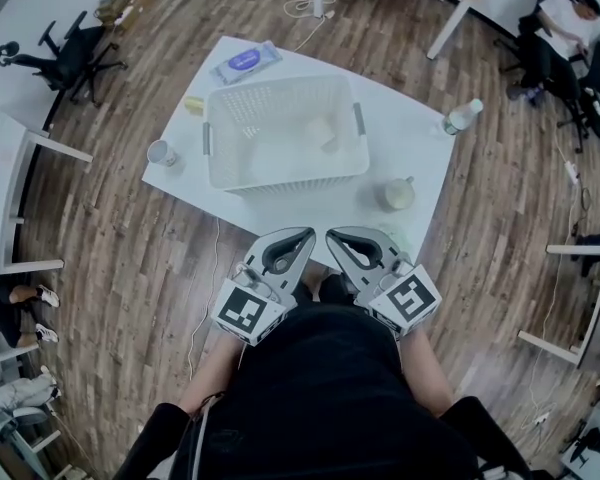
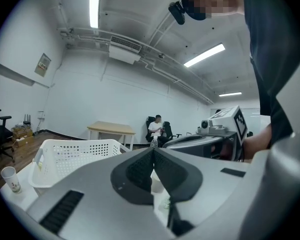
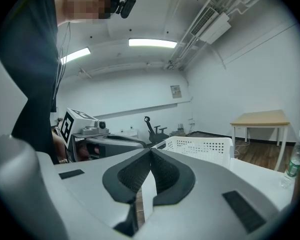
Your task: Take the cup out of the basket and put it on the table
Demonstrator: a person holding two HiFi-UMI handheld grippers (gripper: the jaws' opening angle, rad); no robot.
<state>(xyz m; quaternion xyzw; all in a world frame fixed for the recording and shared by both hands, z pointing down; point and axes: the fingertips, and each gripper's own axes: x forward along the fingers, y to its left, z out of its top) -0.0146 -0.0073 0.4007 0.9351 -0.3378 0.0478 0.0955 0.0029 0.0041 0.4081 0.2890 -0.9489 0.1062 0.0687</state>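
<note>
Near: left gripper (image 1: 302,236) and right gripper (image 1: 335,236) side by side at the table's (image 1: 410,138) near edge, tips aimed at the basket. Both have jaws pressed together with nothing between them.

Beyond, mid-table: white perforated basket (image 1: 280,173), long axis running left to right across the person's front.

Inside it, right of centre: cup (image 1: 320,133). It lies straight ahead of the tips, so the right gripper looks marginally nearer. The cup is pale and whitish; whether it stands upright or is tipped, I cannot tell.

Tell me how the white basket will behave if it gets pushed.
The basket looks like thin perforated plastic, so it is probably light and a little flexible at the walls. On the smooth white table it would likely slide rather than tip, given its wide, low shape.
</note>
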